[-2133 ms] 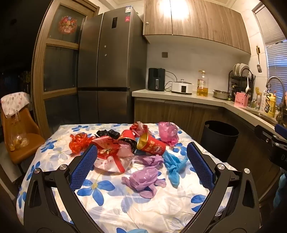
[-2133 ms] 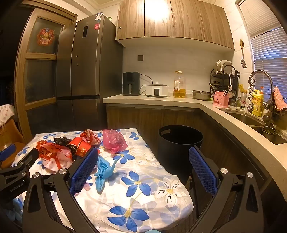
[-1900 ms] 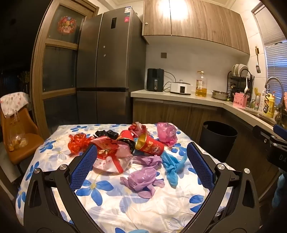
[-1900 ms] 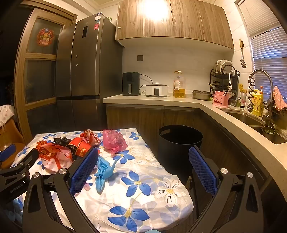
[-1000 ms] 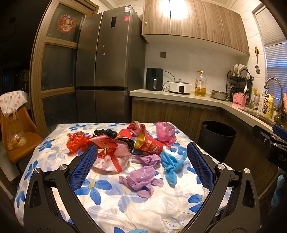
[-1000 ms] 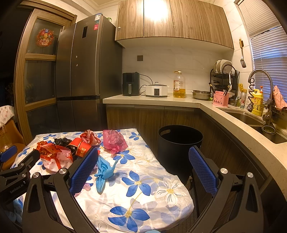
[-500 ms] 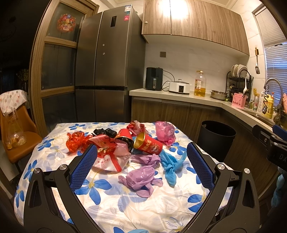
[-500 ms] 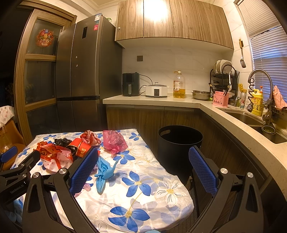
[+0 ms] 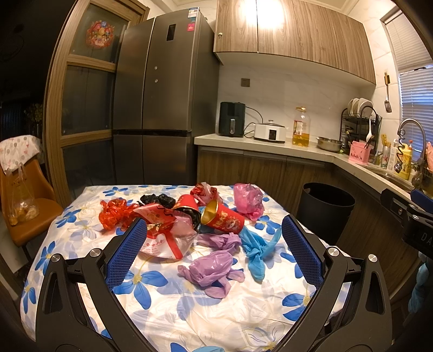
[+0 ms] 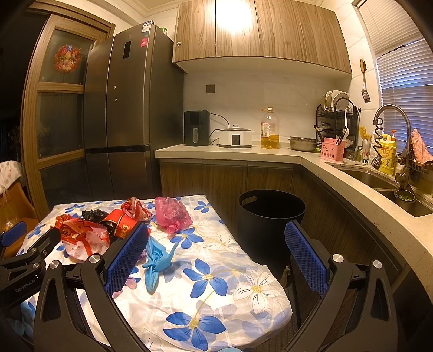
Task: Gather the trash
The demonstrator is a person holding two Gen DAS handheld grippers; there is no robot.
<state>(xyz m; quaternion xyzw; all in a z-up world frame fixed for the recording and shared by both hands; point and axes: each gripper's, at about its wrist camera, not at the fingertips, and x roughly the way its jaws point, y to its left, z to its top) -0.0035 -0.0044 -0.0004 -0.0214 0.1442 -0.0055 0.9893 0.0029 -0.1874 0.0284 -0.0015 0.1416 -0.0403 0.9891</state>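
Both tools spread wide, empty: left tool [image 9: 213,245] above purple bag [image 9: 209,269], right tool [image 10: 216,249] near blue glove [image 10: 155,257]. Trash heaped mid-surface [image 10: 230,292]; black bin [image 10: 270,216] beside it, contents unclear.

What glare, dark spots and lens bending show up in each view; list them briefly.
Left wrist view: ceiling light blows out on the upper cabinets; fridge and doorway side sit dim; fisheye bows the door frame. Right wrist view: same glare on the cabinets; trash bin interior reads black; corners vignette.
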